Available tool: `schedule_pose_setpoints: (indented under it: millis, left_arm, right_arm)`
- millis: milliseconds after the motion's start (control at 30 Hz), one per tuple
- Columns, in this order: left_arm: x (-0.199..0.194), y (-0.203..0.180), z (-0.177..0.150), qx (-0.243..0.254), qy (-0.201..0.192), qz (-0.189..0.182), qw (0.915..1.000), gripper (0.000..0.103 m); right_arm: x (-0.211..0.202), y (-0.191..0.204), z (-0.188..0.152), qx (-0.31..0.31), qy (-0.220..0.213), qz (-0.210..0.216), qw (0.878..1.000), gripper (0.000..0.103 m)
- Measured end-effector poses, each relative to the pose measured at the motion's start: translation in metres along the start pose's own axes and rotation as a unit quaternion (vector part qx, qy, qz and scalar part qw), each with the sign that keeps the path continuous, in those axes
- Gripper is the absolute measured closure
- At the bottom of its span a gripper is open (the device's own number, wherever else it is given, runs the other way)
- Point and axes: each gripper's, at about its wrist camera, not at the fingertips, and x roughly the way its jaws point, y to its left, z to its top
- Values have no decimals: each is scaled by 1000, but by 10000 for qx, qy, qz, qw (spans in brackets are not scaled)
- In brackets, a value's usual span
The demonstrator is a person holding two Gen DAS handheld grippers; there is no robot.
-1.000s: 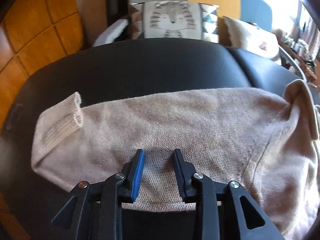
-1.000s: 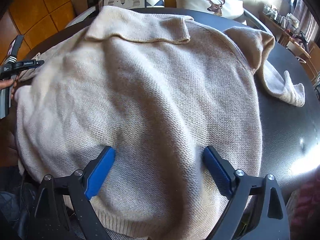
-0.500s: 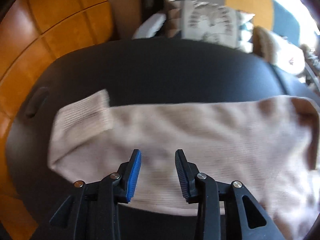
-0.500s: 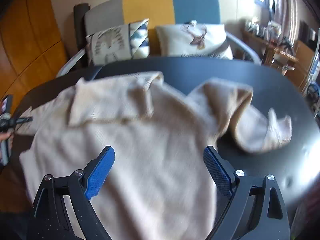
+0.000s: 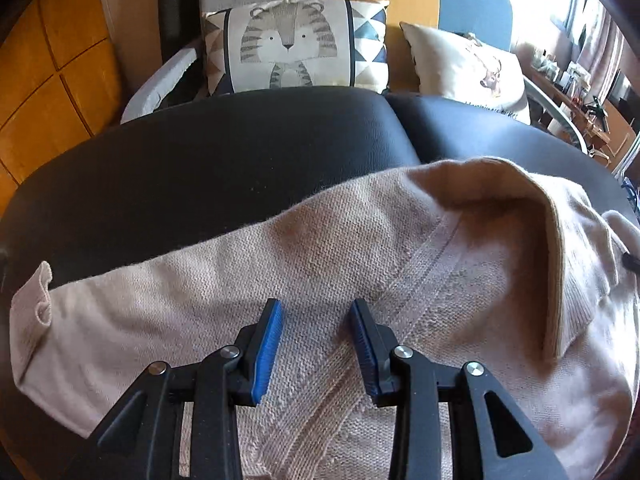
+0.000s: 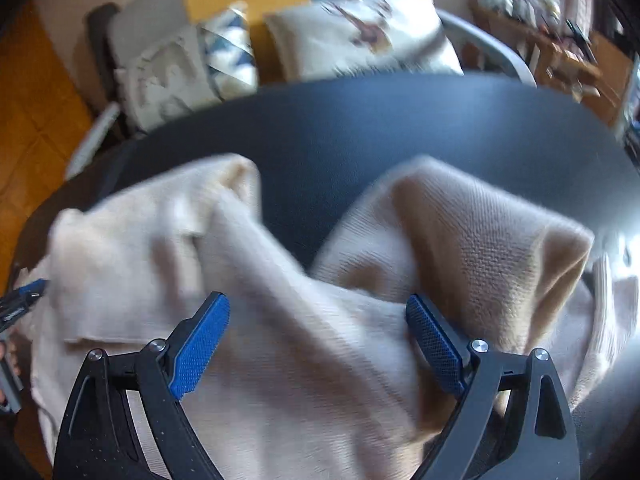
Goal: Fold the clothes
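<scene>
Black padded table (image 5: pixel 240 152): beige knit sweater (image 5: pixel 340 248) rumpled, sleeves spread; tiger cushion (image 5: pixel 288 44) behind; left gripper (image 5: pixel 316 336) and right gripper (image 6: pixel 318 332) both open, empty

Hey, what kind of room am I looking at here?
Probably a living room at home. A sofa holds a tiger cushion and a deer cushion, a cluttered wooden sideboard stands by a bright window, and a beige sweater lies on a black padded surface.

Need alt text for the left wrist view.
A beige knit sweater lies on a black padded surface, one sleeve stretching left. The left gripper hovers above it, blue pads apart. Behind, a tiger-print cushion.
</scene>
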Motion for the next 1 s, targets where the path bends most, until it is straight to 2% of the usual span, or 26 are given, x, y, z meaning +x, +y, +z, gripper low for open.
schedule_pose_setpoints:
  millis: [33,100,267,367,433,500,600,700,833,933,1000]
  left_arm:
    - [1,0,1,8,-2,-9,10000,67]
    - [4,1,2,51,-32,-20,10000,66]
    - [9,1,4,75,-162,22,9998,58]
    - [13,-2,7,126,-264,85,9995,52]
    - [16,-1,9,110,-307,120,9994,44]
    - [18,2,11,20,-307,120,9995,39]
    - [15,3,11,-54,-234,111,9997,38]
    - [8,2,8,-94,-127,46,9999,41]
    - [-17,-7,-9,-95,-152,-265,9995,41]
    - [-41,-18,-27,47,-276,-532,9982,41]
    - [-55,-27,-41,148,-294,-684,9971,41]
  right_arm:
    - [5,-5,-3,46,19,-10,10000,10]
    - [5,-14,-5,-29,-216,-89,9997,10]
    - [12,-35,2,127,-329,-340,9988,5]
    - [16,-48,6,304,-362,-463,9978,2]
    - [19,-54,10,388,-339,-511,9974,0]
    - [20,-52,11,413,-276,-541,9973,0]
    - [10,-41,6,377,-213,-529,9977,0]
    - [-18,-24,-17,153,-523,-507,9972,0]
    - [-57,12,-60,-277,-794,-228,9962,0]
    - [-79,48,-95,-730,-854,132,9936,0]
    - [-83,73,-118,-1052,-801,218,9910,0]
